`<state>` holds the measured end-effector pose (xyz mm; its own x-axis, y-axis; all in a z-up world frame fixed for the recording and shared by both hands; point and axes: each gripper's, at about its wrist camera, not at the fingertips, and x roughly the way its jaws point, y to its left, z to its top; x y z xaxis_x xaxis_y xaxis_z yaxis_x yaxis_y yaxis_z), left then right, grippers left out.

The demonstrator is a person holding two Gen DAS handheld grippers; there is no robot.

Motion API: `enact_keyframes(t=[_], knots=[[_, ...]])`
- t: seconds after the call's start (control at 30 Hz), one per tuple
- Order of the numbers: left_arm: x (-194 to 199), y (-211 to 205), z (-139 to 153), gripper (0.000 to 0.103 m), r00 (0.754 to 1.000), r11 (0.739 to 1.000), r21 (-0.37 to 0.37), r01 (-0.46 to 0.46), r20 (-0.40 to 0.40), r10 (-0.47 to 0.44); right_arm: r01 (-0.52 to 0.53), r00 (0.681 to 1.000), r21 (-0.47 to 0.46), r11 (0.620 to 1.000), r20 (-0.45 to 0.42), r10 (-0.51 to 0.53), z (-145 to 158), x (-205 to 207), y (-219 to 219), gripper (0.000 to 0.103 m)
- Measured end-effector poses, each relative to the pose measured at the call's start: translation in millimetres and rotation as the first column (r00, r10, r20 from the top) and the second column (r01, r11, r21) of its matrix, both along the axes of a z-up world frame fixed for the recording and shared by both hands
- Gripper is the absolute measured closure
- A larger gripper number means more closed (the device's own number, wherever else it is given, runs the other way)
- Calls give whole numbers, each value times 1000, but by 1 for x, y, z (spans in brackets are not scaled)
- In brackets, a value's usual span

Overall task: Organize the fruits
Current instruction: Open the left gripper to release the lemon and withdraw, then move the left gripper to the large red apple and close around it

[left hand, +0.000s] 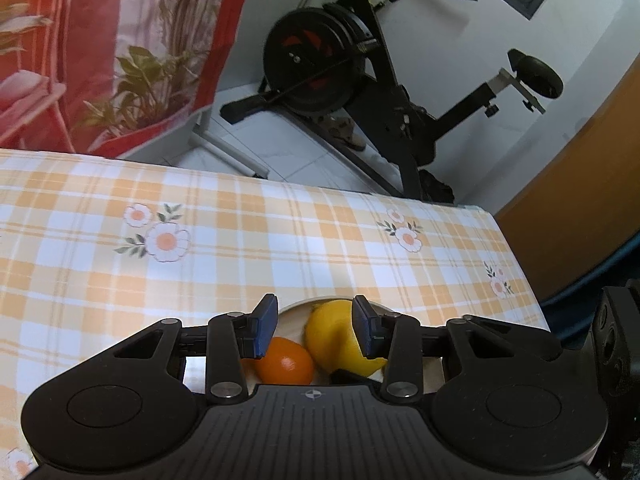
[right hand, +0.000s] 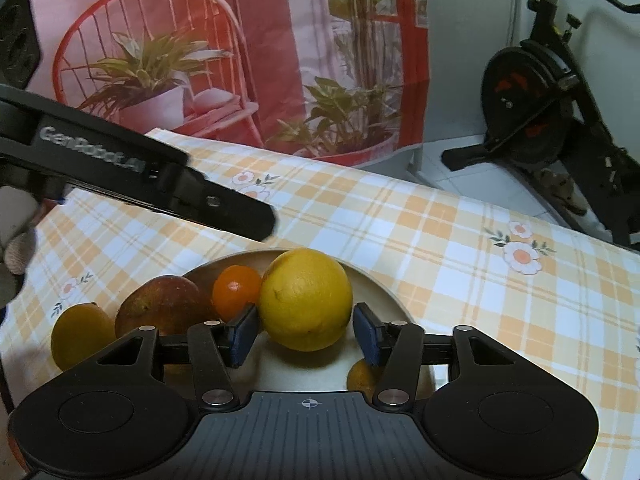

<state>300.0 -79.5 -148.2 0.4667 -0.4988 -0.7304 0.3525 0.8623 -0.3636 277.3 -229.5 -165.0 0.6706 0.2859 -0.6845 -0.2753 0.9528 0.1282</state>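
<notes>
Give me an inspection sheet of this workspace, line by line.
Surface: table under an orange-and-white checked cloth with flower prints.
Job's things: pale plate holding a large yellow citrus, small orange fruit and reddish fruit; one yellow fruit beside the plate; another yellow fruit near the plate's front edge.
Clutter: nothing seen.
Grippers: right gripper open, fingers flanking the large citrus, untouching; left gripper open over the plate.
Cables: nothing seen.
Surroundings: exercise bike, red plant-printed banner, tiled floor.

Body: left gripper (left hand: 316, 330), right gripper (right hand: 306, 336) black, ribbed
Pads: blue
Screws: silver
Marking: white lettering, possibly "GenRobot.AI"
</notes>
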Motion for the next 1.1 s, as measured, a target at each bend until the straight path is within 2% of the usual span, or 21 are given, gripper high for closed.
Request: enact_keyframes(t=[0.2,0.53,0.83,1.1], knots=[[-16,17,14,61,999,1000,5,-26,36,26,12,1000,-13,1000,18,-12,10,-14,0,53],[-67,52,36,61,992,995,86,-48,121,37,54,995,21,998,79,-56,24,-74,-3,53],[-117,72,41,61,986,988,147,-47,162,23,82,992,49,995,93,-86,18,-132,0,53],[-145,71,31,60,988,986,166,-32,157,6,128,986,85,988,95,-135,11,-163,-2,53]])
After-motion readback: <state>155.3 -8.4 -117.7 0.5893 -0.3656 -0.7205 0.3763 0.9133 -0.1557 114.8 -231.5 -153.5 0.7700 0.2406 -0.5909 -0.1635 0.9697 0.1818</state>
